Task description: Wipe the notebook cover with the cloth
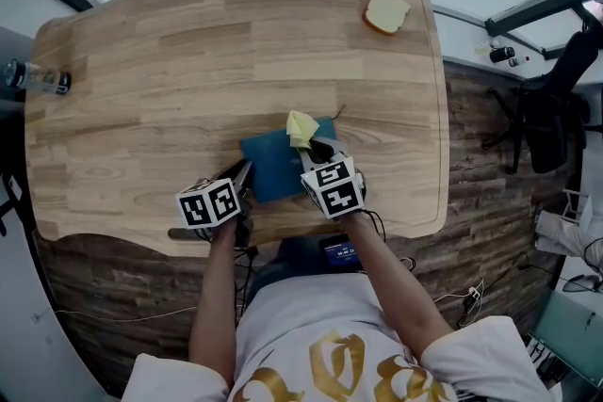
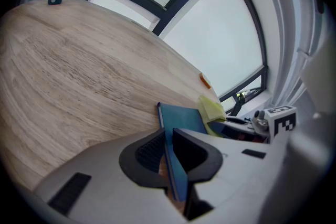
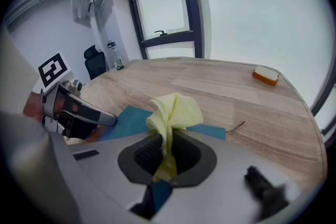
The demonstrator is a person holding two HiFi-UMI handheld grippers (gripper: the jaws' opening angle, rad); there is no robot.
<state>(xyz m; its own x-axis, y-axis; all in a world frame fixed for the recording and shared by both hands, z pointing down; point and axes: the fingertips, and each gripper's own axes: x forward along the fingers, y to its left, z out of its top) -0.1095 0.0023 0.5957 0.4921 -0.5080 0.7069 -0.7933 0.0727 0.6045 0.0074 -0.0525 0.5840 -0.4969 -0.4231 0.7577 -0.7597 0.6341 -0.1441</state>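
A blue notebook [image 1: 278,163] lies flat on the wooden table [image 1: 188,61] near its front edge. My left gripper [image 1: 243,176] is shut on the notebook's left edge; in the left gripper view the blue cover [image 2: 181,128] runs edge-on between the jaws of the left gripper [image 2: 169,150]. A crumpled yellow cloth [image 1: 301,128] is pinched in my right gripper [image 1: 318,149], held over the notebook's far right corner. In the right gripper view the cloth [image 3: 173,113] sticks up from the right gripper [image 3: 167,150], with the notebook [image 3: 131,119] beneath.
A slice of bread [image 1: 385,10] lies at the table's far right corner. A clear bottle [image 1: 36,78] lies at the left edge. A black office chair [image 1: 551,108] stands off to the right on the floor.
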